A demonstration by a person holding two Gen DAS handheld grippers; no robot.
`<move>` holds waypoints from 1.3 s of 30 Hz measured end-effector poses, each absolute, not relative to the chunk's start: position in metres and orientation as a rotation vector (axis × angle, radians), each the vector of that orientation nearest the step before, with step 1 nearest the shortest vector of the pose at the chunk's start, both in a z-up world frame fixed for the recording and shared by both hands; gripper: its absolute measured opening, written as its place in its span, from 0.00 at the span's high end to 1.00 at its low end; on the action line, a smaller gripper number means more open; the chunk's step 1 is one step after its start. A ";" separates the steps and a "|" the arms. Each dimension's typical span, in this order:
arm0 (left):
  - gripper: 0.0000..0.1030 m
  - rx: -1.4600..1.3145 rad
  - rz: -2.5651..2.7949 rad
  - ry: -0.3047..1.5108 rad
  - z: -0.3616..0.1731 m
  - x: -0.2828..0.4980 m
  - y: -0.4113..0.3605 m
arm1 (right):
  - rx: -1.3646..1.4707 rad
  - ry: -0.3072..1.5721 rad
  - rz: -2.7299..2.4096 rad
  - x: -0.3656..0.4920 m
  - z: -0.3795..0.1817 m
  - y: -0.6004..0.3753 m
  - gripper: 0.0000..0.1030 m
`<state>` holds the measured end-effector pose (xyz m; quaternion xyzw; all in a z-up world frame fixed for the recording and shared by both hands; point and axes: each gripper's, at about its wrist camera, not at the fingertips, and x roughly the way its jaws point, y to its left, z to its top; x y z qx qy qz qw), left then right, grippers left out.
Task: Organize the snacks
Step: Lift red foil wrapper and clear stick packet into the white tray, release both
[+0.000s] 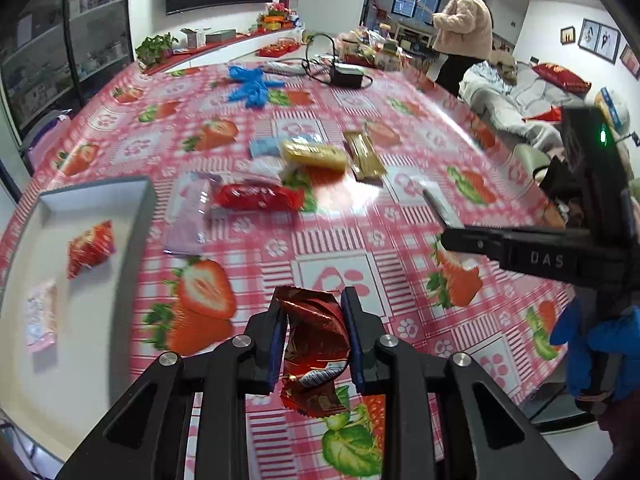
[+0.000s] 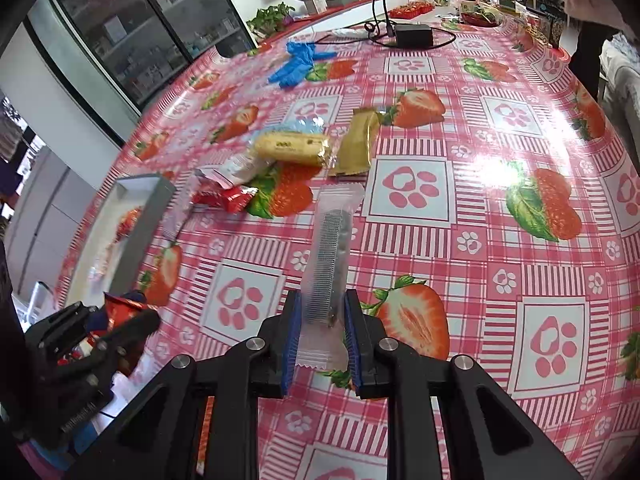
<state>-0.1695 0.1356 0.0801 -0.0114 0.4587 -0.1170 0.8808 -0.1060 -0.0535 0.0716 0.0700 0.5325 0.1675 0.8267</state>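
My left gripper is shut on a crinkled dark red snack packet, held above the strawberry tablecloth to the right of the grey tray. The tray holds a red packet and a pale pink packet. My right gripper is shut on a long clear-wrapped snack bar, held above the table. It also shows in the left wrist view. Loose snacks lie mid-table: a red packet, a yellow cake, a gold bar, a purple packet.
Blue gloves and a black power adapter with cables lie at the table's far side. A person in a cream coat stands beyond the table. A glass cabinet stands to the left, a sofa to the right.
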 end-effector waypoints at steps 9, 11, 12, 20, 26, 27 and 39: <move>0.72 -0.008 -0.175 0.904 0.129 -0.173 0.189 | 0.159 1.104 0.414 -0.111 0.093 -0.037 0.78; 0.72 -0.020 -0.154 0.897 0.141 -0.173 0.208 | 0.154 1.094 0.442 -0.111 0.100 -0.027 0.78; 0.72 -0.030 -0.143 0.896 0.147 -0.172 0.218 | 0.153 1.090 0.461 -0.110 0.105 -0.020 0.78; 0.71 -0.015 -0.004 0.843 0.190 -0.168 0.291 | 0.103 1.067 0.645 -0.104 0.137 0.064 0.78; 0.71 -0.067 0.079 0.916 0.148 -0.165 0.332 | 0.027 1.096 0.748 -0.101 0.137 0.139 0.78; 0.71 -0.081 0.089 0.941 0.135 -0.165 0.338 | 0.015 1.104 0.764 -0.102 0.135 0.150 0.78; 0.25 -0.121 0.153 1.123 0.056 -0.173 0.359 | -0.129 1.246 0.848 -0.112 0.086 0.241 0.73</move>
